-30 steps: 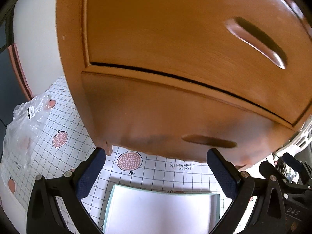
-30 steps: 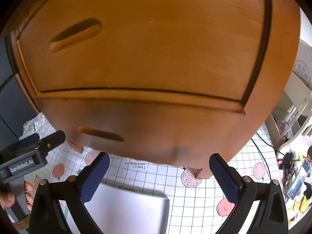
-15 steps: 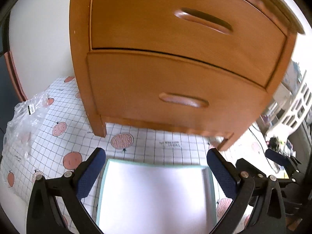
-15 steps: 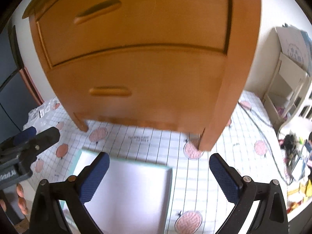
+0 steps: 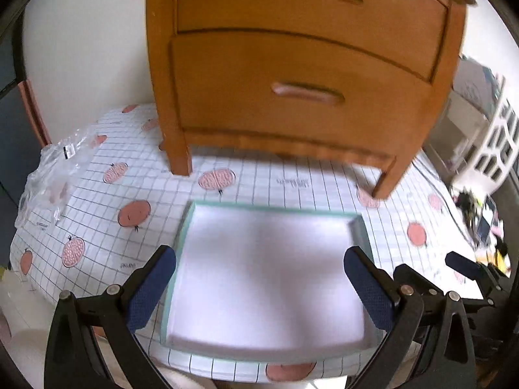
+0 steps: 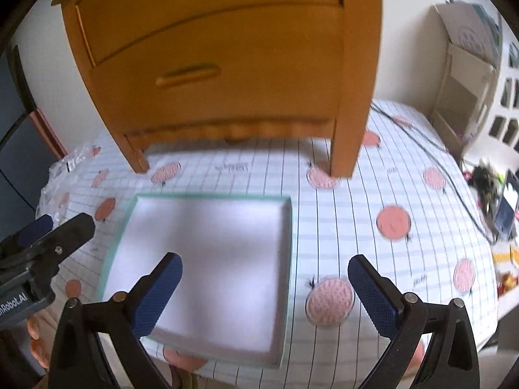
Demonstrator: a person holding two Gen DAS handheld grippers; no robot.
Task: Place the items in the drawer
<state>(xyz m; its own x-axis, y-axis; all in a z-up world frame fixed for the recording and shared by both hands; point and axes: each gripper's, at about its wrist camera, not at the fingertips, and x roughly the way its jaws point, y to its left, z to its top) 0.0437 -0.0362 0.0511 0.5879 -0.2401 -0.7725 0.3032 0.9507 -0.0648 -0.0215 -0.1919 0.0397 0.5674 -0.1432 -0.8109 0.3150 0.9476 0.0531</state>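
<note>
A wooden two-drawer cabinet (image 5: pixel 301 74) (image 6: pixel 227 64) stands on the patterned cloth, both drawers shut, the lower drawer's handle (image 5: pixel 308 92) (image 6: pixel 188 76) facing me. In front of it lies a shallow white tray with a pale green rim (image 5: pixel 191 223) (image 6: pixel 288 227); nothing shows inside it. My left gripper (image 5: pixel 259 288) hangs open over the tray, holding nothing. My right gripper (image 6: pixel 264 295) is open too, above the tray's right edge and the cloth. The left tool (image 6: pixel 42 246) shows at the right view's left edge, and the right tool (image 5: pixel 467 269) at the left view's right edge.
A white grid cloth with pink fruit prints (image 6: pixel 392 220) covers the surface. A crumpled clear plastic bag (image 5: pixel 52 175) lies at the left. A cable (image 6: pixel 431 155), white shelving (image 6: pixel 467 74) and small clutter (image 6: pixel 499 194) sit at the right.
Both grippers have pulled back and up from close against the cabinet front. The whole cabinet and the tray in front of it now show. Both stayed open.
</note>
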